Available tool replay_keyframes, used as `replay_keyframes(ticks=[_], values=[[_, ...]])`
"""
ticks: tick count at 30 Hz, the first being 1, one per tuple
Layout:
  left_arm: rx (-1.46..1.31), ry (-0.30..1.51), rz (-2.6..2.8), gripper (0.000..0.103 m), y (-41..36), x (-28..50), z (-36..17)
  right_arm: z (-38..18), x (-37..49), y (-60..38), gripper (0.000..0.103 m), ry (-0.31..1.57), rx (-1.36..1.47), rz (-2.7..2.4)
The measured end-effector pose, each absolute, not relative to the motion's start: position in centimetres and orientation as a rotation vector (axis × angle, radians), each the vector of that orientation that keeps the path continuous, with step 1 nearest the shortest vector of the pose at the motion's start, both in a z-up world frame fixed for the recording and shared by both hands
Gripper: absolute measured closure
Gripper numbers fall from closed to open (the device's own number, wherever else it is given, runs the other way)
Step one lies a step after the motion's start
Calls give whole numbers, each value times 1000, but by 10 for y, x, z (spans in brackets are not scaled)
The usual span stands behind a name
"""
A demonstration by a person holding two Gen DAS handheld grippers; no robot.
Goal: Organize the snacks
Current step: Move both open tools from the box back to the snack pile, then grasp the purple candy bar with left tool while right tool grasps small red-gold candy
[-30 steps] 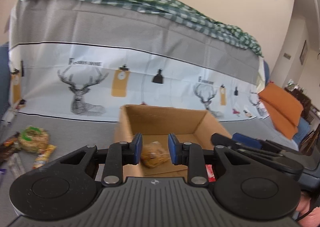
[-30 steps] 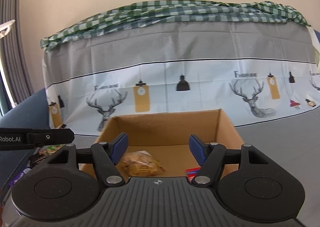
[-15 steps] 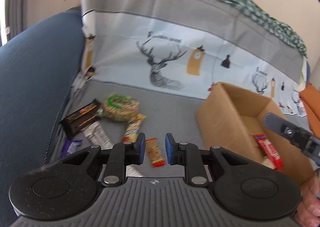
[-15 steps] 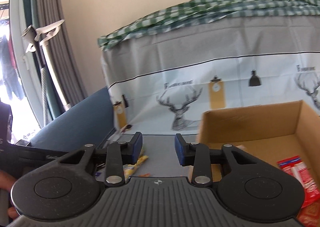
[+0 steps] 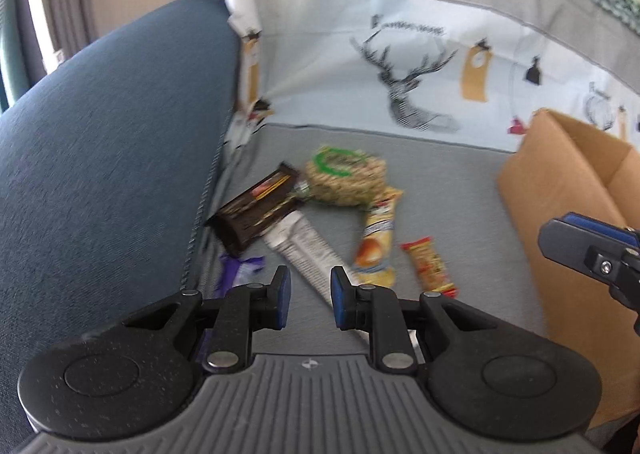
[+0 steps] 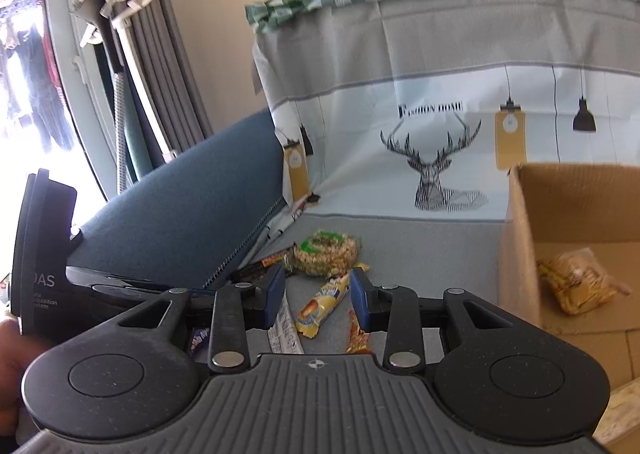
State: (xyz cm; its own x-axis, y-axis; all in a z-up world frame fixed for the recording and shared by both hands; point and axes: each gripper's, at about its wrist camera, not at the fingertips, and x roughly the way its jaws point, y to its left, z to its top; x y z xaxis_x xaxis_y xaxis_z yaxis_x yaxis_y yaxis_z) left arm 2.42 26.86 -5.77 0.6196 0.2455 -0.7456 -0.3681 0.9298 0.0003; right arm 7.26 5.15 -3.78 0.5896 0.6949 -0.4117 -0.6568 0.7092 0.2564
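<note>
Both tongs (image 5: 307, 296) (image 6: 317, 294) part-open, empty

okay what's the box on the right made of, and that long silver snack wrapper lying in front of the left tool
The box looks like plain brown corrugated cardboard: matte tan walls with raw cut edges. The silver wrapper seems to be metallised plastic film or foil: pale grey sheen, with a crimped, flattened end. Motion blur leaves the exact film unclear.

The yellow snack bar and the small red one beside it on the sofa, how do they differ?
The yellow snack bar is longer and fatter; the small red bar is short and slim. The yellow one touches the round green-labelled bag at its far end; the red one lies apart, nearer the cardboard box. Both lie flat, ungripped.
</note>
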Motion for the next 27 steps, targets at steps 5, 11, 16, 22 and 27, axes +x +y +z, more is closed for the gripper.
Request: replay_keyframes(ticks=[5, 11, 16, 22, 27], values=[[-148, 918, 442, 79, 288, 30, -74, -58, 87, 78, 65, 577, 27, 741], [40, 1020, 442, 61, 273, 41, -93, -90, 118, 111, 61, 665, -13, 652], [109, 1054, 451, 61, 269, 46, -103, -116, 139, 132, 54, 724, -51, 605], [168, 1070, 459, 61, 265, 49, -108, -136, 145, 143, 58, 755, -123, 599], [194, 1067, 500, 83, 266, 51, -108, -134, 141, 139, 84, 744, -139, 635]])
